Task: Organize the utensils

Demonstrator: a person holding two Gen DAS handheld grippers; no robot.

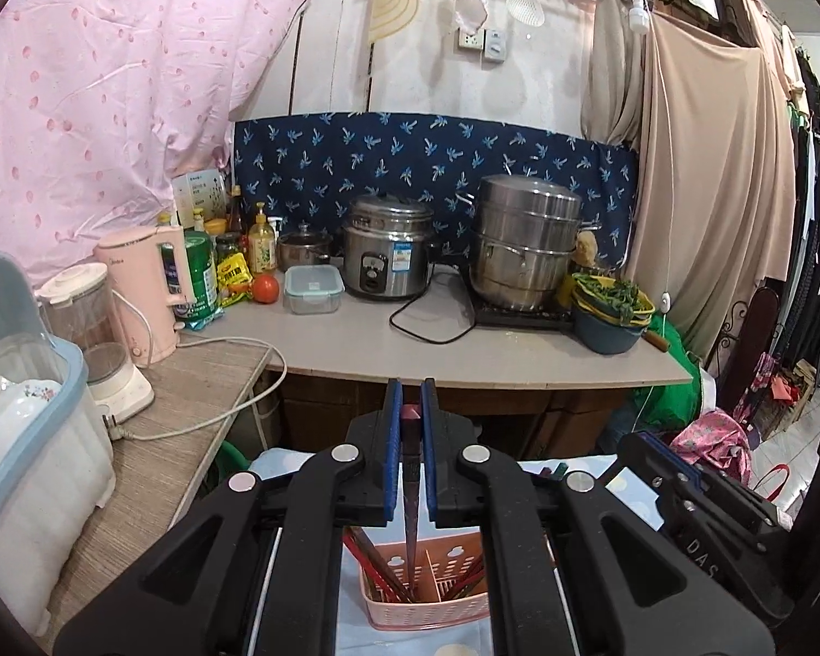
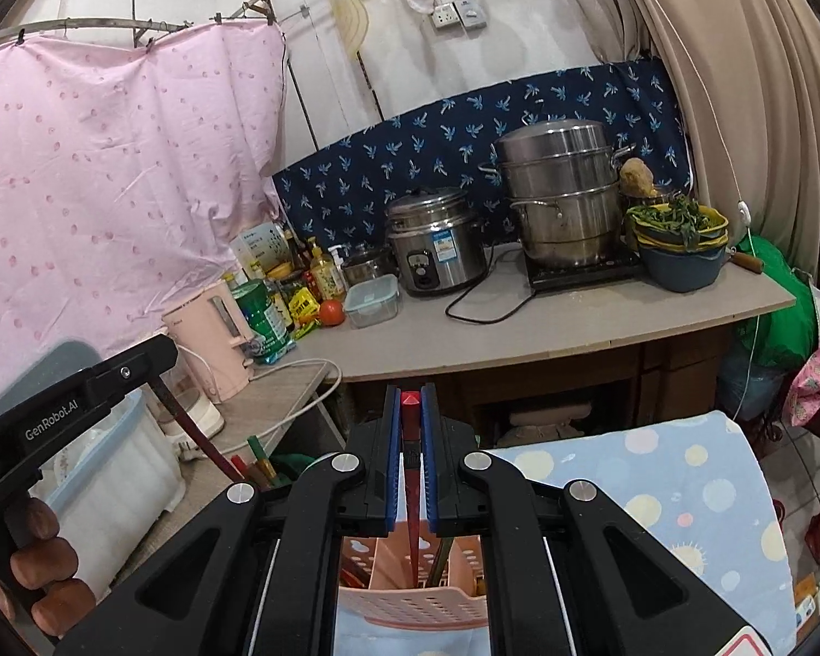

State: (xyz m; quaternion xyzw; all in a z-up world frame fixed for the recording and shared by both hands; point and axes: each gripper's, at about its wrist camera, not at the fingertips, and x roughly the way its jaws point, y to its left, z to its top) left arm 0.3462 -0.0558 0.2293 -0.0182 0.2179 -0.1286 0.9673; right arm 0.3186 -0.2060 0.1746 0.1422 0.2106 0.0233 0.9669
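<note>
We hold left gripper (image 1: 410, 426) clamped on dark red chopstick (image 1: 411, 514) — stick upright, tip down inside pink utensil caddy (image 1: 426, 609). Right gripper (image 2: 410, 437) likewise pinched on brighter red chopstick (image 2: 413, 530), tip dipping into the same caddy (image 2: 410, 607), middle compartment. More chopsticks already leaning in caddy's left and right slots. Caddy sits on blue polka-dot cloth (image 2: 683, 492). Beyond — counter (image 1: 492, 344) with rice cooker (image 1: 388, 251), steel steamer pot (image 1: 525, 240), pink kettle (image 1: 147, 284).
</note>
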